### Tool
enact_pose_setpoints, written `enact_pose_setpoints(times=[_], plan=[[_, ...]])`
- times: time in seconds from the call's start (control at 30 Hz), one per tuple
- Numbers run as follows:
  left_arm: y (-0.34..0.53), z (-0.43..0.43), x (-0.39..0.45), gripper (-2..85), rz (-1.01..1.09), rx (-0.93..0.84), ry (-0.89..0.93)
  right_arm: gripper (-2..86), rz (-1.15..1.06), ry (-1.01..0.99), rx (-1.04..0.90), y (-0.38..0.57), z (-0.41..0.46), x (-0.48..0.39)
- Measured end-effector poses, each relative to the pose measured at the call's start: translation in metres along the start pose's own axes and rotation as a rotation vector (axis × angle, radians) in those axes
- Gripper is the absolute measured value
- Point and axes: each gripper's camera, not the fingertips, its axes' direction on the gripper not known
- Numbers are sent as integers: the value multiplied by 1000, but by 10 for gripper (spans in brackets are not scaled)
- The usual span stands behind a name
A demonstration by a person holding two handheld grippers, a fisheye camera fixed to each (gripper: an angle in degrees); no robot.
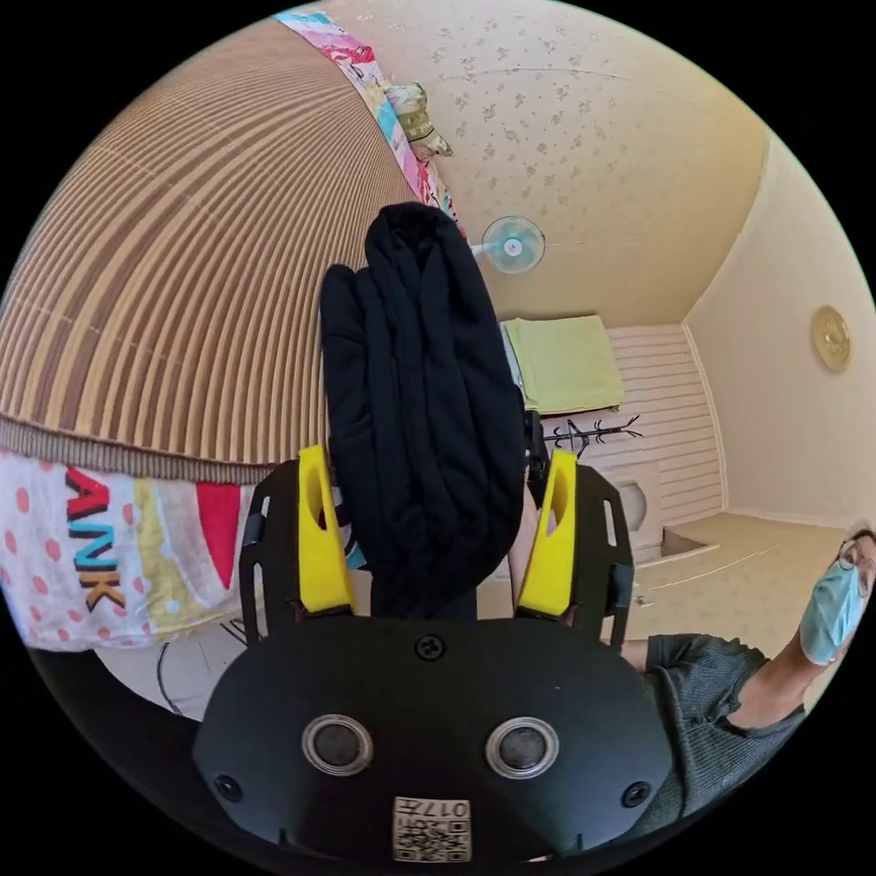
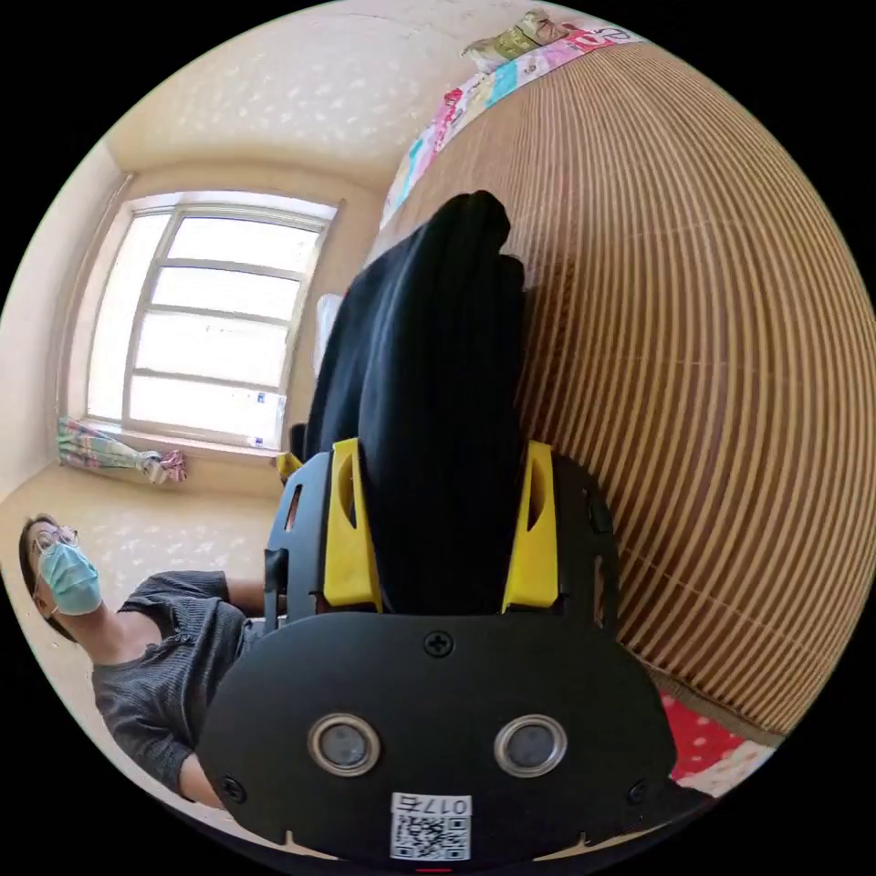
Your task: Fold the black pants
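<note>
The black pants (image 1: 420,401) are a thick, bunched bundle that stands up between the yellow jaws of my left gripper (image 1: 433,534). Both jaws press on its sides. In the right gripper view the same black pants (image 2: 429,392) fill the gap of my right gripper (image 2: 443,538), whose jaws also squeeze the cloth. The bundle hangs in the air beside the striped bamboo mat (image 1: 182,274). A yellow corner of the left gripper (image 2: 290,465) peeks out behind the pants in the right gripper view.
The bamboo mat (image 2: 693,383) covers a bed with a colourful patterned sheet (image 1: 100,557) along its edge. A person in a grey top (image 2: 164,666) stands close by. A window (image 2: 210,319), a fan (image 1: 513,245) and a green cloth (image 1: 561,363) line the room.
</note>
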Motion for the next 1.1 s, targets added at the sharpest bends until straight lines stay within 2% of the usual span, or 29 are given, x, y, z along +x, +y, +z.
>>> enact_pose_setpoints(times=[0.1,0.2,0.27,0.4,0.47,0.57,0.67,0.77,0.8,0.87,0.93,1.0,1.1], plan=[[-11,30,13,261,-17,-86,-127,227,31,-169,-78,-2,13,29],[-21,46,2,177,-21,-197,-23,224,19,-208,-186,-10,33,31],[-22,35,-1,162,-4,-226,-7,216,-16,-281,-262,-14,56,22],[-27,-40,36,148,127,-262,-117,168,-170,-343,-418,-22,143,-37],[-31,-86,59,145,184,-266,-176,154,-251,-393,-436,-27,186,-71],[-34,-173,111,144,272,-245,-282,139,-360,-486,-386,-40,248,-135],[-33,-259,178,148,373,-227,-435,135,-519,-470,-309,-55,301,-221],[-40,-341,233,175,416,-168,-640,142,-561,-426,-256,-80,361,-301],[-47,-375,239,186,368,-124,-731,147,-574,-408,-230,-92,388,-325],[-52,-427,237,192,274,-3,-802,155,-556,-374,-202,-112,439,-342],[-33,-477,219,183,171,222,-905,159,-492,-289,-226,-132,495,-329],[-8,-482,188,183,107,327,-985,147,-303,-154,-253,-132,540,-276],[42,-440,113,184,79,351,-981,132,-318,-85,-199,-91,534,-228]])
